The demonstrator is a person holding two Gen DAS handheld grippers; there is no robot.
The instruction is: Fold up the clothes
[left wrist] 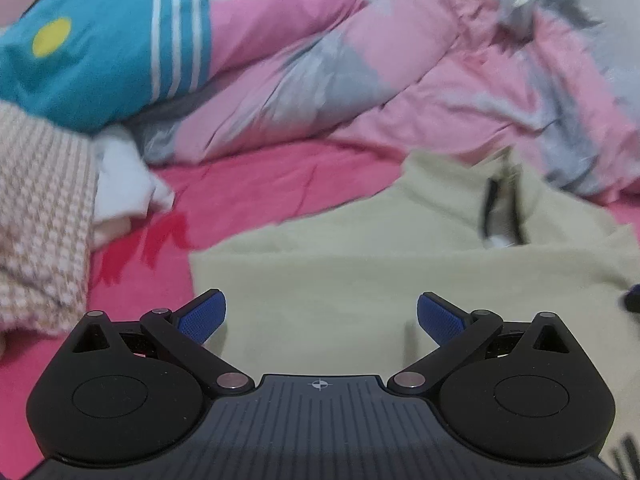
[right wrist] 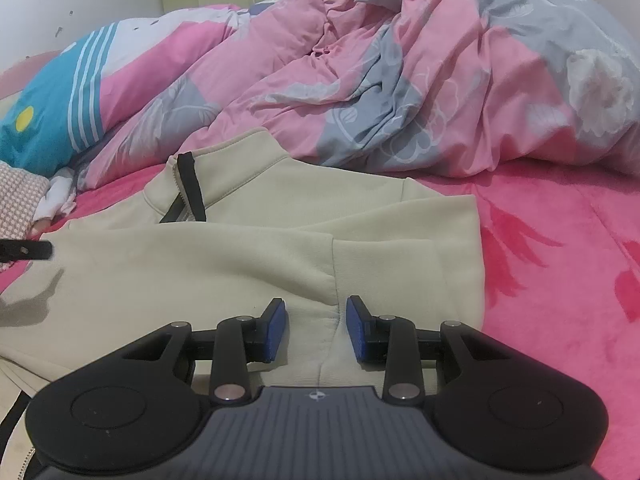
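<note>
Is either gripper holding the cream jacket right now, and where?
Neither. The left gripper is wide open above the cream jacket; the right gripper stands part open over a fabric crease, pads not pressing.

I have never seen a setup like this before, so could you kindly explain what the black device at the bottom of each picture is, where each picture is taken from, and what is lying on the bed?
The black devices are hand-held grippers: a person carries one in each hand, and a wide-angle camera on each looks forward along its two blue-padded fingers. One picture comes from the left gripper, the other from the right gripper.

Both look at a bed with a bright pink sheet. A cream zip-neck top lies spread on it, the garment to be folded. Behind it is a rumpled pink and grey duvet, and to the left a teal striped pillow and a knitted pinkish item.

The left gripper is wide open above the top. The right one's fingers straddle a ridge of the cream fabric, but the pads do not appear to press on it.
</note>
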